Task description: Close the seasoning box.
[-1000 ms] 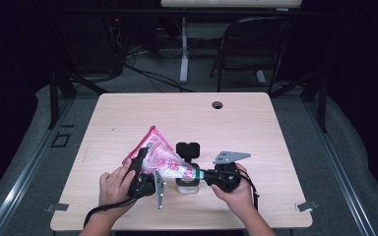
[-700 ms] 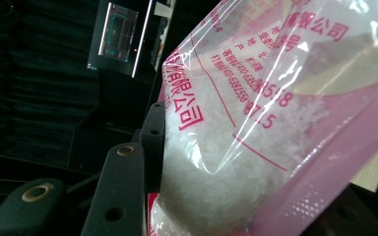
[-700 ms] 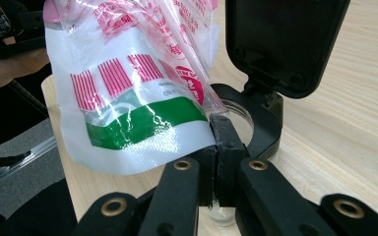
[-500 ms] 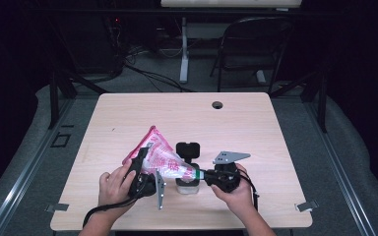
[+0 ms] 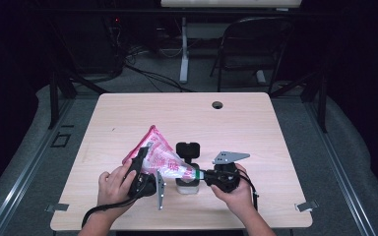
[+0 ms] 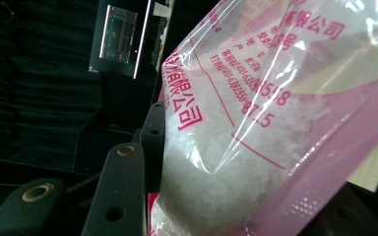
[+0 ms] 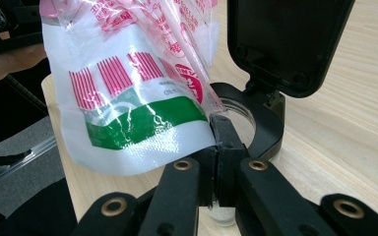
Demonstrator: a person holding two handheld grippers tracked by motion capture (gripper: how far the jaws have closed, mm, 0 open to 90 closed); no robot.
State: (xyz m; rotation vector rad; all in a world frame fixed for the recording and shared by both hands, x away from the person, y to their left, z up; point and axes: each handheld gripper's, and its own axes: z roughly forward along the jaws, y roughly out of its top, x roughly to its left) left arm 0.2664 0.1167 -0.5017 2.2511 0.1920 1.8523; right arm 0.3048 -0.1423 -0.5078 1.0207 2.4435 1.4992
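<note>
The bag (image 5: 158,156) of white crystals, pink-printed with a green band near one end, hangs slanted over the near middle of the table (image 5: 256,123), its low corner pointing into the small clear jar (image 5: 187,183) with the black flip lid (image 5: 187,149) standing open behind it. I judge the step in hand to be pouring from the bag into that jar.

My right gripper (image 7: 216,142) has its jaws pressed flat together on the bag's lower edge, right above the jar's mouth (image 7: 241,120). My left gripper (image 5: 139,164) holds the fat upper body of the bag (image 6: 236,147), jaws partway open around the bulk, one finger (image 6: 153,142) lying against the plastic.

To do this well, I want the pinched corner kept centred over the mouth, since the opening is narrow and the black collar around it would scatter grains onto the table. I'd raise the left end gently so the crystals slide down in a thin run, not a slump. Whether the corner is open enough to let them through, I cannot tell.
</note>
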